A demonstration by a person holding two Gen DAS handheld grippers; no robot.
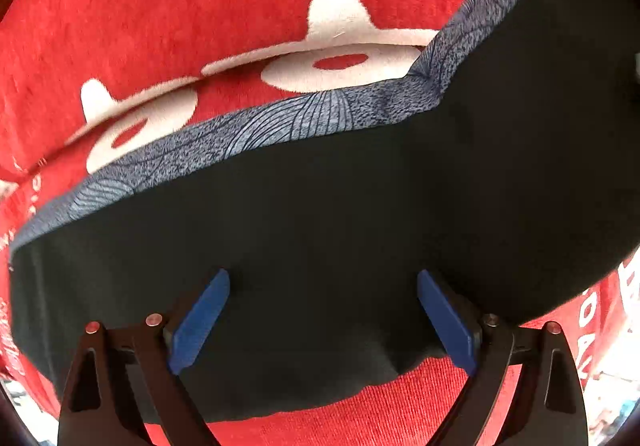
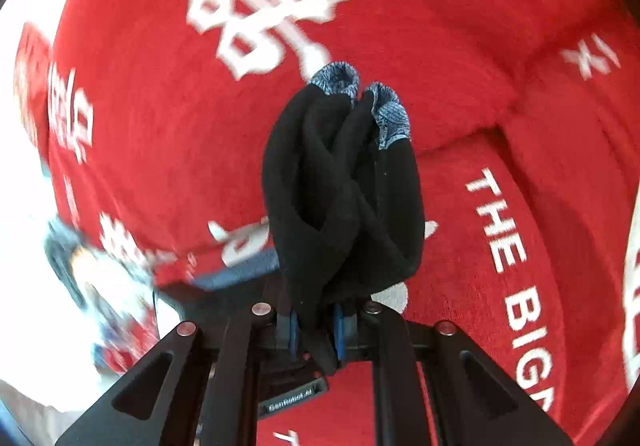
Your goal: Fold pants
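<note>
The pants (image 1: 320,214) are black with a blue-grey patterned band along the far edge. In the left wrist view they lie spread flat on a red blanket (image 1: 180,6). My left gripper (image 1: 323,322) is open, its blue pads (image 1: 200,322) hovering over the near edge of the black cloth. In the right wrist view my right gripper (image 2: 316,330) is shut on a bunched part of the pants (image 2: 340,190), which hangs in folds ahead of the fingers with the patterned cuffs at the far end.
The red blanket (image 2: 460,46) carries white characters and letters and has raised folds at the right. A blurred pale floor area (image 2: 32,286) shows beyond its left edge.
</note>
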